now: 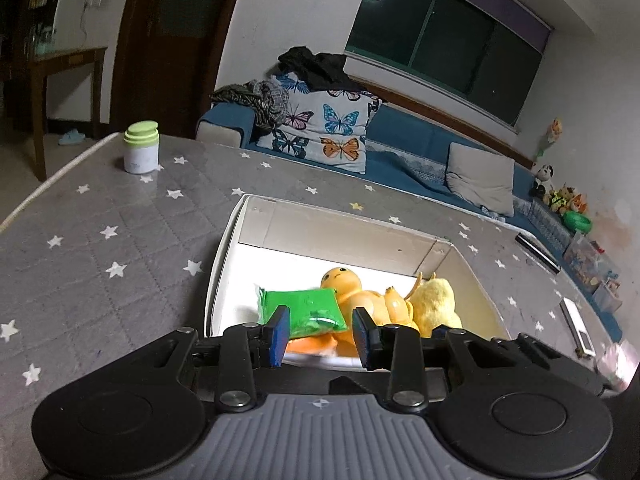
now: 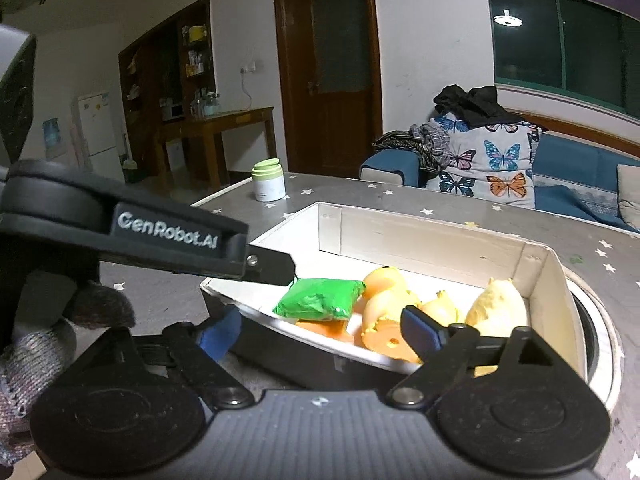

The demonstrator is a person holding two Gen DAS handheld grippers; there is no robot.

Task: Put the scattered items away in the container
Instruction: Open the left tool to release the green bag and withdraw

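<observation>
— Nearest item, left view?
— Left gripper (image 1: 321, 330): blue-padded fingers spread apart, nothing between them, poised over the near rim of the white box (image 1: 224, 252). From the right view its black finger reaches to just above the box's left edge.

— Right gripper (image 2: 320, 330)?
— Fingers spread wide, empty; one pad (image 2: 420, 330) sits in front of the box's contents, the other outside the near wall.

— Box contents?
— Green packet (image 1: 306, 312), lying loose on top, toward the left side. Orange plastic doll (image 1: 360, 294), beside and partly beneath the packet. Yellow plush toy (image 1: 434, 304), at the right end, touching the doll. A flat orange piece (image 2: 324, 326) lies under the packet; cannot tell what it is.

— Outside the box?
— White jar with green lid (image 1: 141, 148), upright, well apart at the far left corner of the grey star-patterned table cover (image 1: 100, 248).

— Background?
— Butterfly-print cushion (image 1: 320, 128) on a blue sofa (image 1: 404, 140).
</observation>
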